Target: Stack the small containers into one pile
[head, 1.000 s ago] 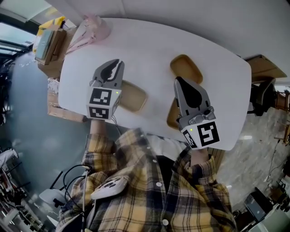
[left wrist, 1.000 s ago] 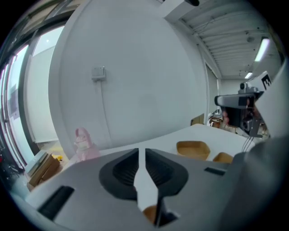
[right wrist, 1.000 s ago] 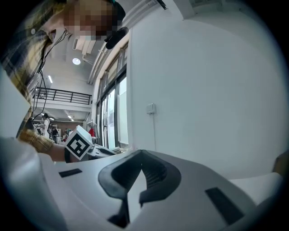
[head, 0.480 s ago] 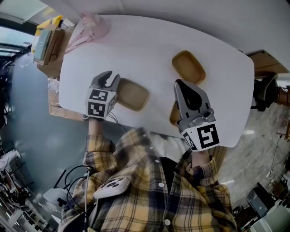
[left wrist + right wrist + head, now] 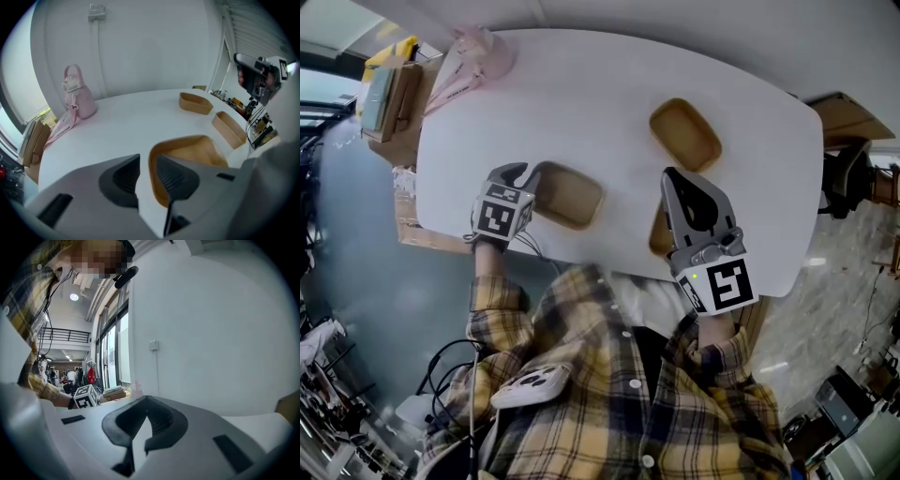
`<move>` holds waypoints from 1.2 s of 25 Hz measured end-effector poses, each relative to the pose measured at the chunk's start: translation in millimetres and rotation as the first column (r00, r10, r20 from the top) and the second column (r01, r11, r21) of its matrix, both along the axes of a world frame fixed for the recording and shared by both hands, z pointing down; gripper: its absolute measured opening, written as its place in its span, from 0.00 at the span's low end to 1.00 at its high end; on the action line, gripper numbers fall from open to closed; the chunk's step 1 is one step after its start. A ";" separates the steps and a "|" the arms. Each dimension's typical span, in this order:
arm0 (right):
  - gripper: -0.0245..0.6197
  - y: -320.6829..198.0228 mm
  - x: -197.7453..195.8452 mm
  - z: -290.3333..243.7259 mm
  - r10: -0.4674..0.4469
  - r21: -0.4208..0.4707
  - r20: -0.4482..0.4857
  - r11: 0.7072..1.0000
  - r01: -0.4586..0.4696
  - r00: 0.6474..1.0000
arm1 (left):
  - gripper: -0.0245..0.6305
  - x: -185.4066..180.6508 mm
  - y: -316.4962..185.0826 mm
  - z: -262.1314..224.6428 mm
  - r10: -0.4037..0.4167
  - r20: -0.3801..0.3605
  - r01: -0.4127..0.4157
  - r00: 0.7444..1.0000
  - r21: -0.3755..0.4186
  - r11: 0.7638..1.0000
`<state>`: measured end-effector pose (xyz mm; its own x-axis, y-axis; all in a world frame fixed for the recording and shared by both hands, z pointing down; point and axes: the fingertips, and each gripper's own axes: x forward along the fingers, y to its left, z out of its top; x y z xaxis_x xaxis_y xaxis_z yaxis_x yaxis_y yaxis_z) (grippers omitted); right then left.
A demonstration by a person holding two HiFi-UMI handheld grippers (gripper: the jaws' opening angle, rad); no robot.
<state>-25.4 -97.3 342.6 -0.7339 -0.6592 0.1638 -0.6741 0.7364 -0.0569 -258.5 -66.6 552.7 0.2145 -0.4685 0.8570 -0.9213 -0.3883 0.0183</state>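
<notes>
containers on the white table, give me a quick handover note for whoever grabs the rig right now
Left gripper: open, jaws astride the left end wall of the nearest wooden container, one inside, one outside; not clamped yet.
Right gripper: shut, empty, held over the near edge of the white table.
Containers: three, all apart on the table; the far container sits at the back, the third container is partly hidden under the right gripper.
Done: nothing stacked.
Left: clamp that wall, lift, nest it in another, then add the last.
</notes>
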 end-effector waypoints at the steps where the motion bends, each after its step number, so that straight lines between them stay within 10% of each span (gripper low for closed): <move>1: 0.06 0.8 1.0 0.0 0.004 -0.001 -0.001 1.000 -0.004 1.000 | 0.19 -1.1 1.6 3.2 0.005 0.008 -0.005 1.000 -0.011 1.000; 13: 0.06 4.1 12.5 2.6 0.042 -0.001 -0.007 0.999 -0.042 0.999 | 0.14 -3.6 14.6 22.8 0.025 0.035 -0.020 0.999 -0.123 0.992; 30: 0.06 4.6 32.5 -5.6 0.084 0.021 0.015 0.996 -0.084 0.996 | 0.08 11.1 6.6 0.4 -0.006 -0.055 0.004 0.998 -0.023 1.000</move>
